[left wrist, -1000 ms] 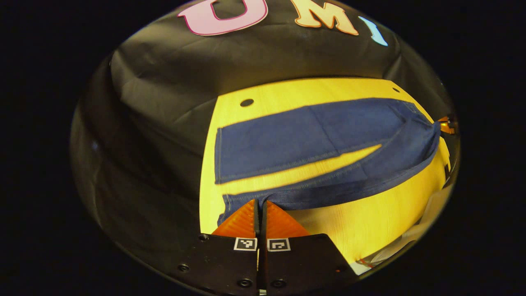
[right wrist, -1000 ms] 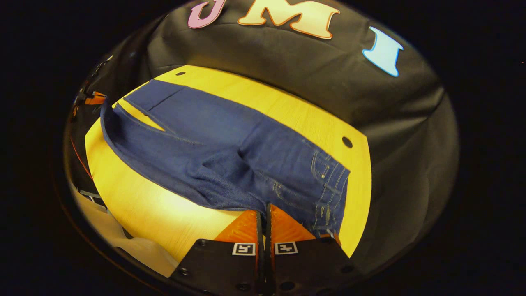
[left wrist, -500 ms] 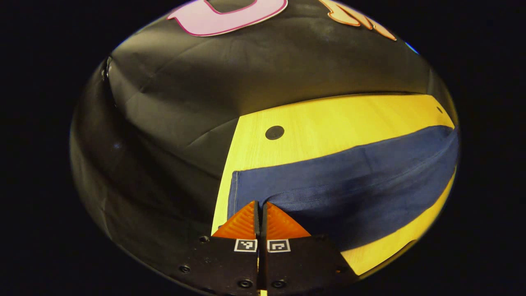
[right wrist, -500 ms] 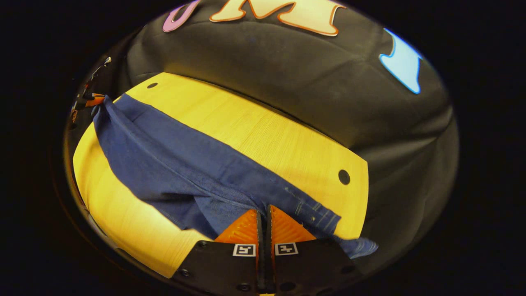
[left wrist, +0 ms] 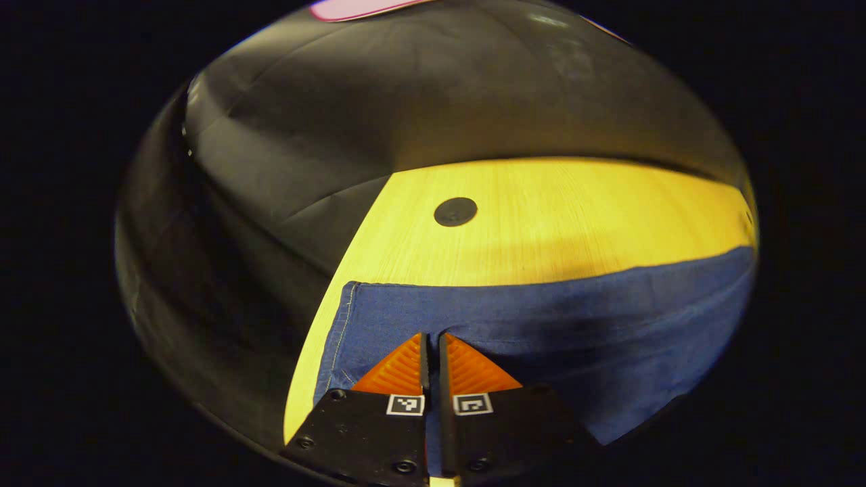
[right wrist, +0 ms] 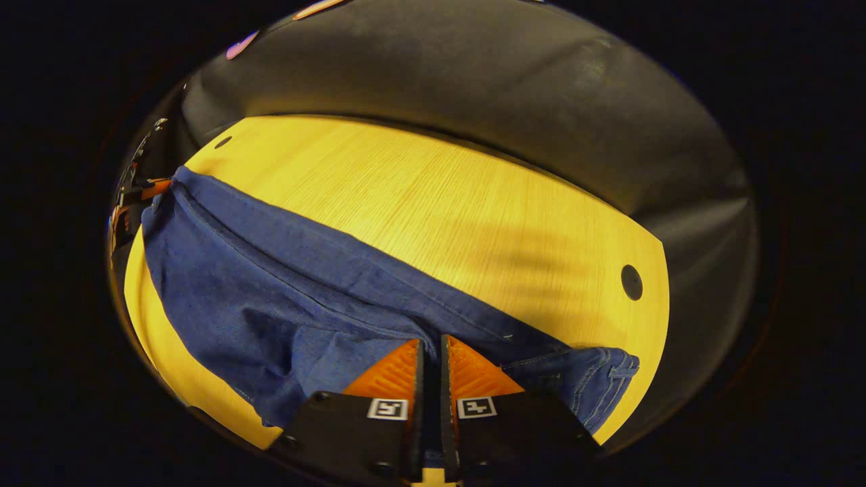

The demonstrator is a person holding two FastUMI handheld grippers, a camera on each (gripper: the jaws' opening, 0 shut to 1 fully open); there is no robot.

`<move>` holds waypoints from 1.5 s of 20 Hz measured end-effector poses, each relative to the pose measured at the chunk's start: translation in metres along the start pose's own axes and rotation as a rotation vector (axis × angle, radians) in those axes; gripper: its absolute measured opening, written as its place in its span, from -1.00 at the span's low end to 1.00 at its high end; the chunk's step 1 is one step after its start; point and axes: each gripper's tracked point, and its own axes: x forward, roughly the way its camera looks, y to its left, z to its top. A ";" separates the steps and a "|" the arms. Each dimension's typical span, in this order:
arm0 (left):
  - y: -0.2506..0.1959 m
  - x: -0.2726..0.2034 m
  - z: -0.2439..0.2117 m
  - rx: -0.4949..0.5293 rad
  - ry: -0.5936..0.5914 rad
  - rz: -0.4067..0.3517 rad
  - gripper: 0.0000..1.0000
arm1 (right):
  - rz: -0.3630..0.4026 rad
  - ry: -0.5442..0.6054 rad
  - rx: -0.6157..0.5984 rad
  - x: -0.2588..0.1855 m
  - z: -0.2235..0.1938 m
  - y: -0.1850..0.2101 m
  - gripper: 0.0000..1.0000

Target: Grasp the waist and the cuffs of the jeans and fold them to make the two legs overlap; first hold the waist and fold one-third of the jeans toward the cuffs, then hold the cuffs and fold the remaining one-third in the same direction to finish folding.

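The jeans (left wrist: 541, 325) are laid lengthwise on the yellow worktop (left wrist: 541, 216), legs overlapped. The cuff end is pinched by the left hand-held gripper (left wrist: 431, 345), fingers clenched on denim. The waist end (right wrist: 582, 379) is gripped likewise by the right hand-held gripper (right wrist: 429, 352).

left tool (left wrist: 431, 338): pinching jeans (left wrist: 575, 338) cuff end | on wooden table (left wrist: 541, 216)

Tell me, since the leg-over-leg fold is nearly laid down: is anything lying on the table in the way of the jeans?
Nothing visible. The table beyond the jeans is bare wood, save dark round holes near its corners.
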 end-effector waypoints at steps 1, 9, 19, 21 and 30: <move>0.006 -0.007 0.007 -0.027 -0.023 0.006 -0.89 | -0.036 -0.009 0.016 -0.001 0.001 -0.015 -0.39; 0.016 -0.055 0.053 -0.118 -0.216 0.007 0.91 | -0.072 -0.177 0.201 -0.085 0.003 -0.066 1.00; 0.019 -0.053 0.046 -0.101 -0.201 -0.064 0.91 | -0.081 -0.001 0.399 -0.089 -0.127 -0.144 0.99; 0.017 -0.050 0.049 -0.091 -0.191 -0.057 0.92 | -0.056 0.016 0.443 -0.079 -0.138 -0.146 0.92; 0.023 -0.062 0.053 -0.103 -0.229 -0.087 0.92 | 0.018 0.037 0.460 -0.063 -0.147 -0.143 0.96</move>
